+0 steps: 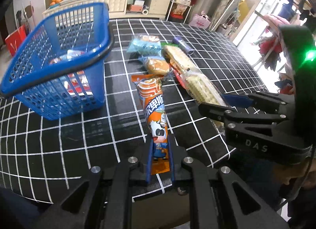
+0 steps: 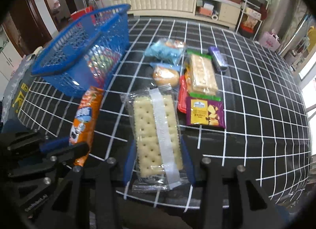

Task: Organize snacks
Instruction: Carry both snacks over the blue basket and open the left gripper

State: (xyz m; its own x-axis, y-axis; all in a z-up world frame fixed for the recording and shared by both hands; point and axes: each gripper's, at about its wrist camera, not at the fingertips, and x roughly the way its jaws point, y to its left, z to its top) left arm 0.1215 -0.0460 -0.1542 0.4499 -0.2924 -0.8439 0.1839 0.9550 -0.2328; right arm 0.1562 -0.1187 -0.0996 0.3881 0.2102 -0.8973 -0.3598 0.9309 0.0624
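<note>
My left gripper [image 1: 160, 159] is shut on an orange snack pack with a cartoon cow [image 1: 155, 114], held just above the checked tablecloth; it also shows in the right wrist view [image 2: 85, 122]. My right gripper [image 2: 158, 160] is shut on a clear cracker pack [image 2: 156, 130], also seen in the left wrist view [image 1: 205, 89]. The blue basket [image 1: 59, 67] stands to the left with some snacks inside; it also shows in the right wrist view [image 2: 83, 51]. Loose snacks lie mid-table: a blue pack [image 2: 165, 50], a bun [image 2: 165, 76], a second cracker pack [image 2: 202, 75], a purple pack [image 2: 205, 112].
A red packet [image 2: 182, 96] lies under the crackers and a dark purple bar [image 2: 218, 59] beside them. The table with the black-and-white grid cloth [image 2: 256, 110] extends to the right. A white cabinet [image 2: 167, 4] and shelves stand behind it.
</note>
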